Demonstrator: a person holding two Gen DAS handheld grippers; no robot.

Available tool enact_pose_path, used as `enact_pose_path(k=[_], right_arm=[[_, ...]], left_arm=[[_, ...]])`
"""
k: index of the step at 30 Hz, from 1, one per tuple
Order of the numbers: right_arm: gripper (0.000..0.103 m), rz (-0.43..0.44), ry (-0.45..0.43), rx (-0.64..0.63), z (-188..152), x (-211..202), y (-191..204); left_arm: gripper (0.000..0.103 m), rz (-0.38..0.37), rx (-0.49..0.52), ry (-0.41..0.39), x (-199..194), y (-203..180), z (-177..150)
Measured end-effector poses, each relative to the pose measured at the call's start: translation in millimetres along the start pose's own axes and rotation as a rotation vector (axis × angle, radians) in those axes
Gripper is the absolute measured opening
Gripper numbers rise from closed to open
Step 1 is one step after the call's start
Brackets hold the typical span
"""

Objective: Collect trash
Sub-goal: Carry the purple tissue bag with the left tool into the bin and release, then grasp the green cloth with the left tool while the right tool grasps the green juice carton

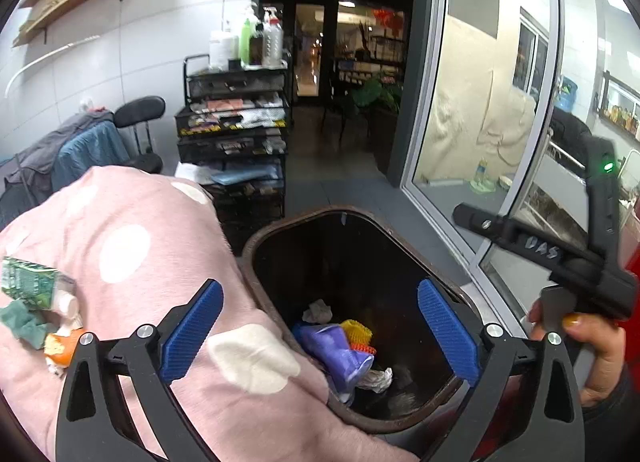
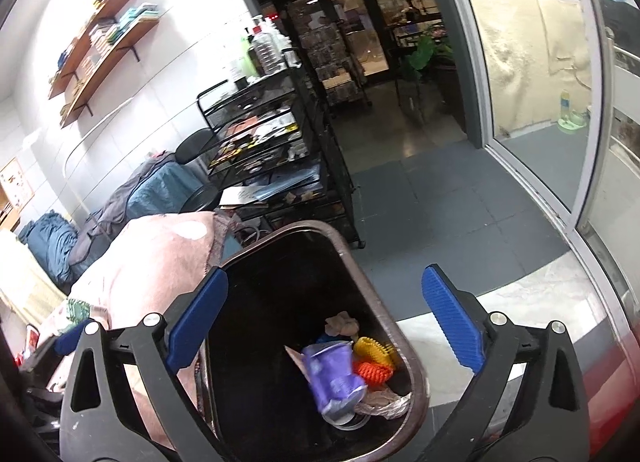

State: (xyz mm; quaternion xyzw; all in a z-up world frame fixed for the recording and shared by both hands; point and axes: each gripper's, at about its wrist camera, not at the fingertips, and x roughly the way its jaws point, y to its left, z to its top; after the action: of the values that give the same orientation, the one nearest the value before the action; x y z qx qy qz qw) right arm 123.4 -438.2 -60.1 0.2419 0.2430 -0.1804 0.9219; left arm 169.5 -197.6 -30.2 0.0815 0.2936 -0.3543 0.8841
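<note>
Pink spotted blanket [image 1: 132,230] beside brown bin [image 1: 280,230]. Both hand-held grippers, left [image 1: 320,336] and right [image 2: 324,326], wide open, empty, over bin. Purple wrapper [image 1: 340,350] already binned. Next, you likely reach left for green carton [image 1: 28,282] on blanket.

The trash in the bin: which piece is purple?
The crumpled purple wrapper, the biggest piece in the brown bin. Beside it lie a yellow mesh piece, an orange mesh piece and pale crumpled tissues.

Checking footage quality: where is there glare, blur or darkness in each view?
Left wrist view: bin interior dark, glass door reflective, edges fisheye-bent. Right wrist view: wall blown out by glare, purple cup in the bin slightly blurred.
</note>
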Motion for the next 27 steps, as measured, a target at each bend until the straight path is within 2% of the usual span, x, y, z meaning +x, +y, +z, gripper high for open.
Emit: enact_pose_path(k=[5, 15, 23, 27], right_arm=[[0.097, 0.015, 0.022, -0.037, -9.5, 7.9, 12.8], [0.097, 0.087, 0.050, -0.095, -25.6, 12.9, 52.1], [0.097, 0.218, 0.106, -0.215, -39.8, 19.3, 116.3], [0.097, 0.304, 0.148, -0.291, -48.2, 21.1, 153.5]], left_arm=[[0.098, 0.045, -0.013, -0.054, -22.0, 12.5, -3.9], [0.098, 0.116, -0.095, -0.088, -52.9, 51.2, -19.8], [0.098, 0.198, -0.204, -0.076, -74.3, 99.1, -39.2], [0.098, 0.211, -0.284, -0.047, -86.1, 127.6, -55.7]])
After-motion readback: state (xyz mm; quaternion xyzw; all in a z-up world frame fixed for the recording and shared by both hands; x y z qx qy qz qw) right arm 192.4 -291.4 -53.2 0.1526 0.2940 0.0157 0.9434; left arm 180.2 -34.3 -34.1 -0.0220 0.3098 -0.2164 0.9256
